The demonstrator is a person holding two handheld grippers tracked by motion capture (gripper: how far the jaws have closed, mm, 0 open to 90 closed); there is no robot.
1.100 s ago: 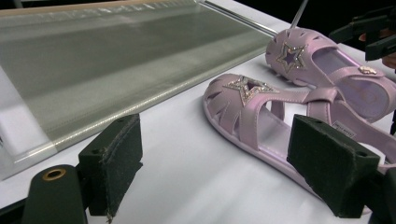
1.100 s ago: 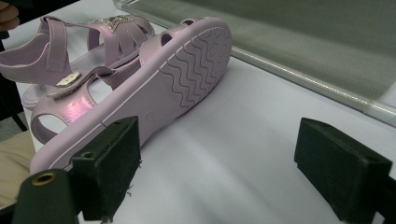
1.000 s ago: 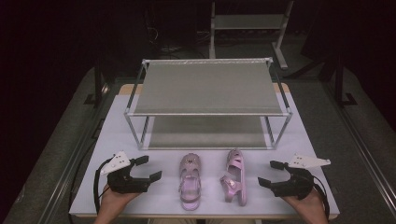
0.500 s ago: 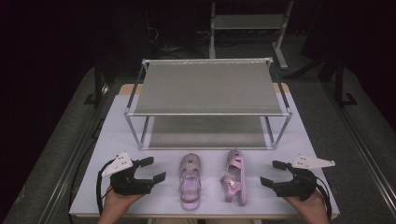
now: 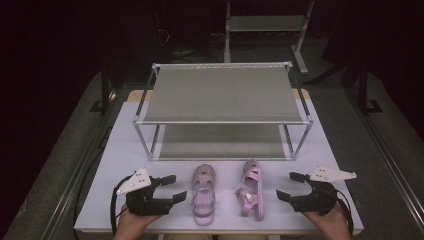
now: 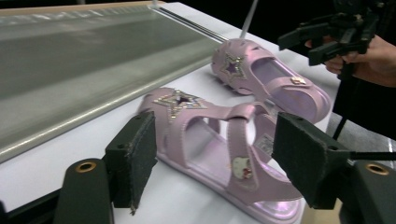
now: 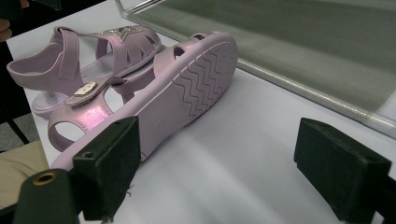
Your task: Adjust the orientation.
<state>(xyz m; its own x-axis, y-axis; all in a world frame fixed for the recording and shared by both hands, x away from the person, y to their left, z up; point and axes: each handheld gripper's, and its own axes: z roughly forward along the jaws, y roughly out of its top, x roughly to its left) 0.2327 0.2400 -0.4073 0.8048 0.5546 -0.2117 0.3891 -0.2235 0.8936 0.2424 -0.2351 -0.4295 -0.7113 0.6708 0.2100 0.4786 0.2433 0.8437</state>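
Two pink sandals lay side by side near the front edge of the white table (image 5: 125,150), just in front of a two-tier metal rack (image 5: 222,95). The left sandal (image 5: 203,200) sat flat on its sole, toe toward the rack, with a star ornament over the toe strap. The right sandal (image 5: 251,195) was tipped onto its side, so that its wavy-ribbed sole faced the right gripper (image 5: 294,187); the right gripper view showed that sole (image 7: 187,98) clearly, with the left sandal (image 7: 93,51) behind it.

The left gripper (image 5: 172,187) rested low over the table just left of the left sandal, held in a hand (image 5: 131,225) that came in from the bottom edge. Its jaws stood wide apart and held nothing. In the left gripper view they pointed at the left sandal (image 6: 219,149), which lay between and beyond the pads without touching either, and the right sandal (image 6: 271,79) lay farther off, beside the rack's lower shelf (image 6: 93,60).

The right gripper sat just right of the right sandal, also in a hand (image 5: 330,222). Its jaws were likewise wide open and empty. In its own view, the near pad stood just beside the sandal's heel end; whether it touched could not be told. The far pad was well apart from the sandal, over bare table (image 7: 224,177).
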